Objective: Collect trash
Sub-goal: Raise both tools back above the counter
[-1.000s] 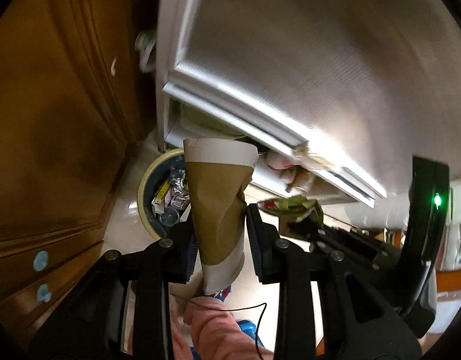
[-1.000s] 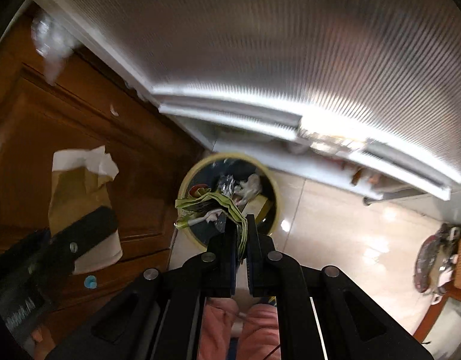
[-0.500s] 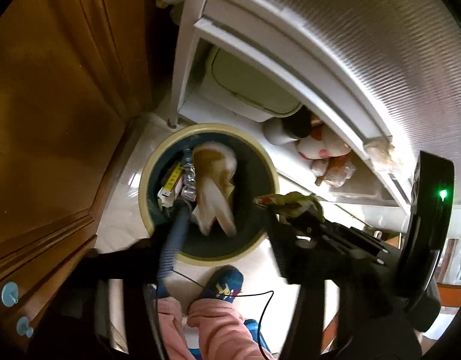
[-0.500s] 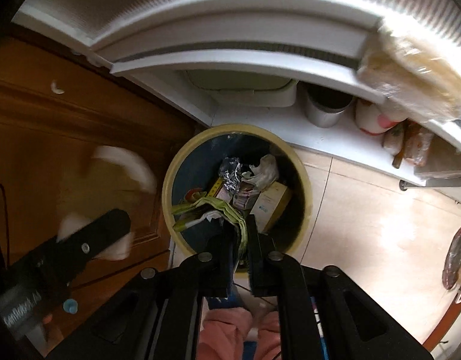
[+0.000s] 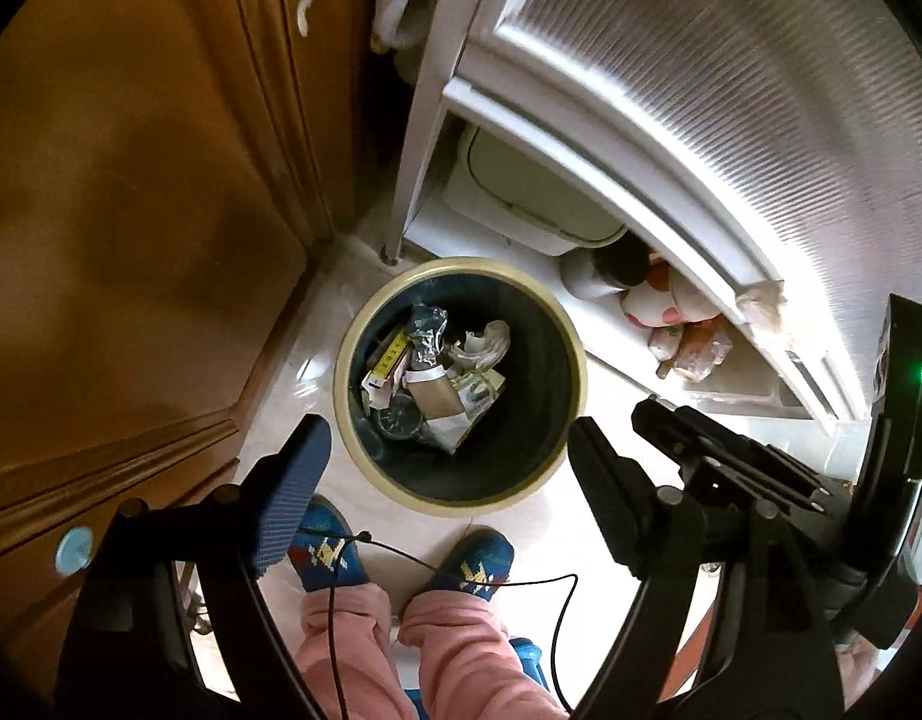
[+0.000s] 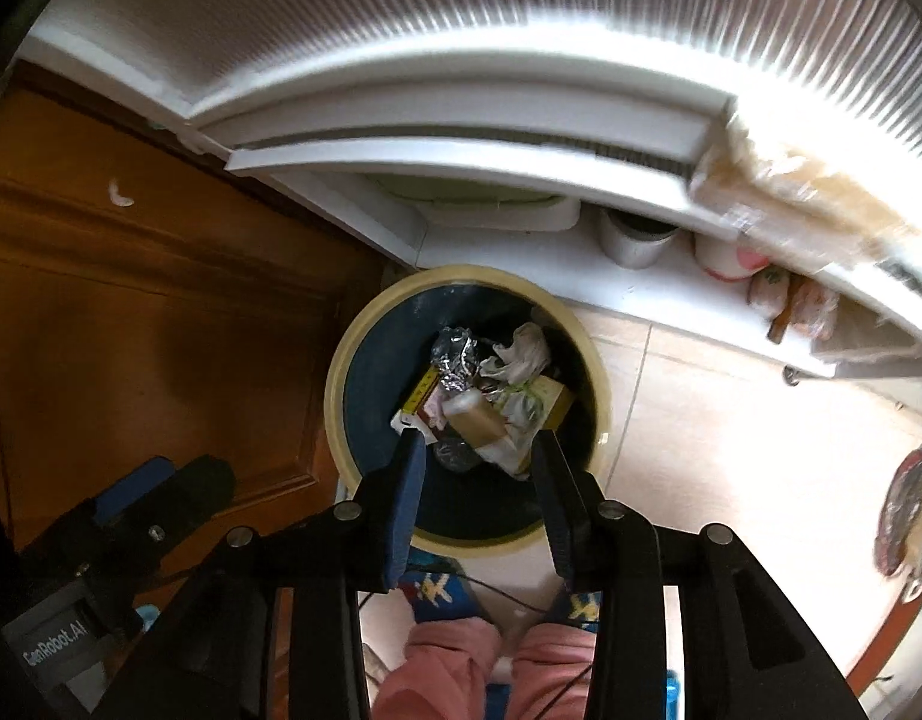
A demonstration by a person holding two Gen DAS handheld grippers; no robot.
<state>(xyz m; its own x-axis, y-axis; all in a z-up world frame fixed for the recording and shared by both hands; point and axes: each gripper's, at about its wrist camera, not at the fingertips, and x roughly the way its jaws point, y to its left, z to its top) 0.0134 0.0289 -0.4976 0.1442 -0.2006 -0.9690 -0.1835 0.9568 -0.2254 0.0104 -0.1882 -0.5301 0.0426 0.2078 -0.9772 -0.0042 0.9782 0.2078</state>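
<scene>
Inside bin [image 5: 565, 324] | paper cup [image 5: 440, 402] on its side | both tongs [image 5: 446, 474] [image 6: 478, 468] parted

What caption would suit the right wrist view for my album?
Right gripper, jaws open and empty, poised above a yellow-rimmed trash bin holding a brown paper cup and crumpled foil.

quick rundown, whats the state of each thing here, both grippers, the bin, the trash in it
left gripper: open, fingers wide apart, empty, above the bin
right gripper: open, empty, above the bin
trash bin: upright on the floor, no lid on it, partly filled
brown paper cup: crushed, lying in the bin
green wrapper: crumpled, in the bin beside the cup
foil wad: balled up, in the bin
</scene>
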